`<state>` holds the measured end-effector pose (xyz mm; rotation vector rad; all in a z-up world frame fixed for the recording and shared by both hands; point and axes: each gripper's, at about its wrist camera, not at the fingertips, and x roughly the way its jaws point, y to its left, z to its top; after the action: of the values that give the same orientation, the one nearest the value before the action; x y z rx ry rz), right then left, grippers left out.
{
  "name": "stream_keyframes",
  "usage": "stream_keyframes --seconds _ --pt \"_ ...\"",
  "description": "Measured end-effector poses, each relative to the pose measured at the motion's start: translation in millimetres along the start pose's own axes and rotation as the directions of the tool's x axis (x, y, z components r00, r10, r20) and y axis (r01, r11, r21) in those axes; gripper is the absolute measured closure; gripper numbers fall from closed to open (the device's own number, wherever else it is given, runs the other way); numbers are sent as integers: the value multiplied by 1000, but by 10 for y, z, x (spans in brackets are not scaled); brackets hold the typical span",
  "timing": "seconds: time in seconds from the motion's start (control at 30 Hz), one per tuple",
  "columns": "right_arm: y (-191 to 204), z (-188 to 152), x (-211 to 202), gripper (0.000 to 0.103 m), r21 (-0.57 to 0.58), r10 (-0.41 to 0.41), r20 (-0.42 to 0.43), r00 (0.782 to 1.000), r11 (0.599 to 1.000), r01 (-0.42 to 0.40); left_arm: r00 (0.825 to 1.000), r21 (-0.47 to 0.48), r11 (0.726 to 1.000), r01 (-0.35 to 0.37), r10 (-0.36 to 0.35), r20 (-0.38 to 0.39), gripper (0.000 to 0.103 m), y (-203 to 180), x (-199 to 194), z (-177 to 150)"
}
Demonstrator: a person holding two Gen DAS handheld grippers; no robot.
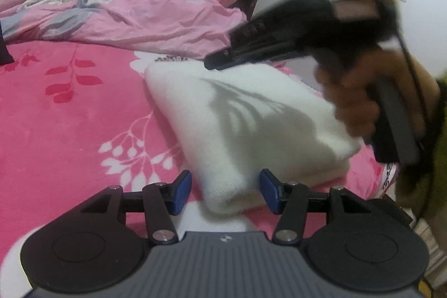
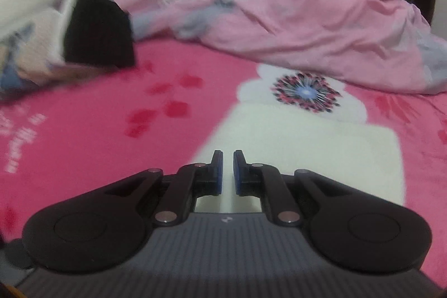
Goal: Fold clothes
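White folded cloth (image 1: 245, 130), most at risk at its near corner: loosely placed between the blue pads (image 1: 183, 194) of the left gripper (image 1: 225, 192), jaws about half apart and pressing on nothing, so liable to lose its top layers to a careless close or pull, undoing the stack (thick, fluffy fabric, likely to spring back). Further out, a second hazard: right gripper (image 1: 215, 64), jaws together and empty, blurred above the far part of the cloth, with a hand (image 1: 354, 102) around its handle. Could snag the pile or shove the bundle askew across the pink bedsheet (image 1: 69, 130) if swung low. Casts a shadow over the top face, with no contact visible. As for position: lies flat on the sheet directly ahead of the left gripper, nearest corner reaching in between the pads, touching neither as far as can be told. Seen from the right wrist view, spreads beneath and ahead of the closed tips, mostly to their right. Beyond, well apart from the cloth, a rumpled pink quilt (image 1: 153, 18), and a black item (image 2: 97, 41) off to the left, too blurred to identify.
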<state>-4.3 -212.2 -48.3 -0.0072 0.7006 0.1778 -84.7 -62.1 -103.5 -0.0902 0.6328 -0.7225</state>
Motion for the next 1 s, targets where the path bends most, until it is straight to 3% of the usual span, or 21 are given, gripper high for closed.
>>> stream_keyframes --seconds 0.03,0.1,0.2,0.3,0.47,0.57,0.67,0.73,0.8,1.0 --pt "17 -127 65 98 -17 -10 -25 1000 1000 10 1000 -4 1000 -5 5 -7 48 1 -20 14" --pt "8 -306 112 98 -39 -13 30 999 999 14 1000 -6 1000 -27 27 -6 48 0 -94 61" --pt "-24 -208 -15 98 35 -16 28 999 999 15 998 -6 998 -64 64 30 49 12 -253 170" --pt "1 -292 -349 97 35 -41 106 994 999 38 992 -10 994 -109 109 59 48 37 -331 299" --pt "-81 -761 -320 98 72 -51 160 986 997 40 982 15 982 -191 191 9 49 5 -76 521" --pt "-124 -681 -423 98 164 -57 166 984 986 29 969 60 967 -246 248 -19 48 -72 127 624" --pt "-110 -794 -651 98 166 -101 216 971 984 65 955 114 949 -293 297 -24 47 -164 216 686" --pt "-148 -991 -603 98 183 -111 187 976 980 76 948 133 941 -310 317 -31 47 -210 268 684" --pt "-139 -1125 -582 98 158 -113 218 969 984 79 941 149 933 -328 336 -34 47 -254 301 681" --pt "3 -1169 -840 97 146 -129 250 960 985 94 923 178 910 -375 385 -24 47 -354 303 690"
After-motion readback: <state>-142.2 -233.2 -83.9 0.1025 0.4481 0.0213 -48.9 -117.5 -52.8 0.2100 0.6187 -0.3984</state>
